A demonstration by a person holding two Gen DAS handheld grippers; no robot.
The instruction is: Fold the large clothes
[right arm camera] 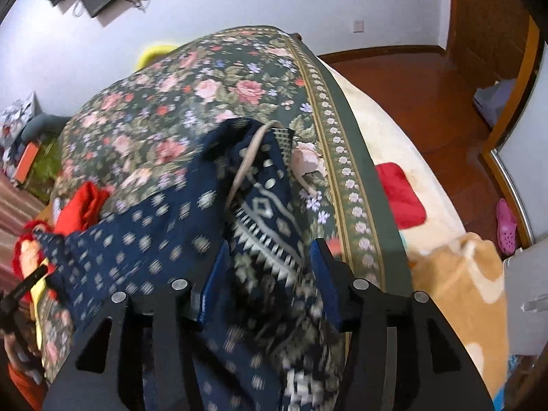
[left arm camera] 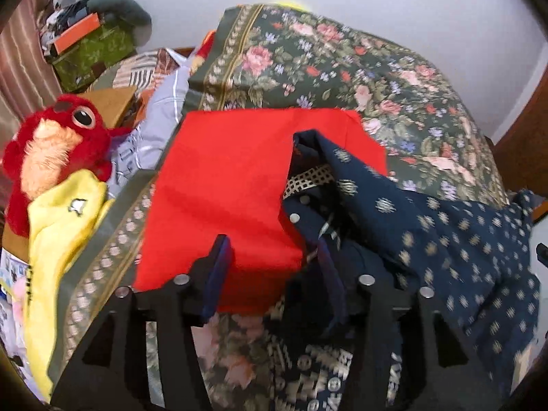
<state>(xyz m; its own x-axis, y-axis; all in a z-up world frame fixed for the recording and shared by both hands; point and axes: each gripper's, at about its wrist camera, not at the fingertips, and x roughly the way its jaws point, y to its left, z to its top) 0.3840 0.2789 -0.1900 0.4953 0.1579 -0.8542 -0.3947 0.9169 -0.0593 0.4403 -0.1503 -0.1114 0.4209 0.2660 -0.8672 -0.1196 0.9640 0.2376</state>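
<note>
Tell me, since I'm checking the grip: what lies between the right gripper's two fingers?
In the right wrist view, the navy patterned garment lies between the right gripper's open jaws, with the floral bedspread beneath it.

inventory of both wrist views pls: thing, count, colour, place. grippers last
patterned garment: 1, navy with pale motifs, heaped on the bed, spanning both views
red cloth: 1, red, flat on the bed, left of the garment
bedspread: 1, dark green floral, covering the bed
plush toy: 1, red and peach, left bed edge
yellow fabric: 1, yellow, below the plush toy
pink shoe: 1, pink, floor at right
left gripper: 1, black, open, over red cloth and garment
right gripper: 1, black, open, garment between its fingers
</note>
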